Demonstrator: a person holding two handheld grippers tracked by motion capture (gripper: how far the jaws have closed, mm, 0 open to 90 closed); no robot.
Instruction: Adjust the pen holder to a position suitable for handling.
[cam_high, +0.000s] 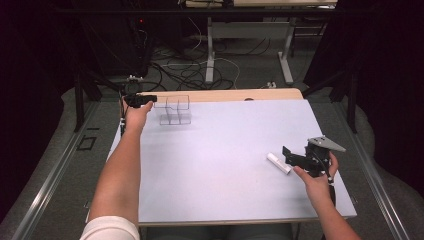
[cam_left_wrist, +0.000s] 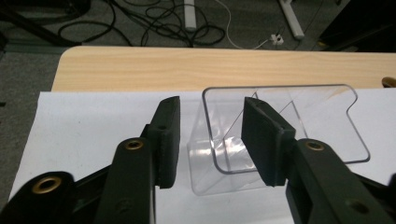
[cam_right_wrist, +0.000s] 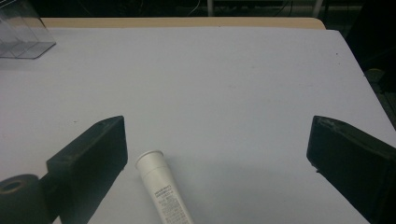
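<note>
A clear plastic organiser (cam_high: 174, 110) with several compartments stands at the far left of the white-covered table (cam_high: 225, 145). My left gripper (cam_high: 149, 99) is at its left end. In the left gripper view the gripper (cam_left_wrist: 212, 140) is open, its jaws straddling the near left wall of the organiser (cam_left_wrist: 280, 121), one jaw outside and one inside. A white tube (cam_high: 278, 163) with small print lies on the table at the near right. My right gripper (cam_high: 291, 157) is just right of it. In the right gripper view the gripper (cam_right_wrist: 217, 140) stands wide open, with the tube (cam_right_wrist: 161, 191) on the table between the jaws, close to the left one.
A bare wooden strip (cam_high: 225, 95) runs along the table's far edge. Beyond it the floor holds tangled cables (cam_high: 185, 70) and the white legs of another table (cam_high: 210, 50). The organiser (cam_right_wrist: 21, 32) shows far off at the top left of the right gripper view.
</note>
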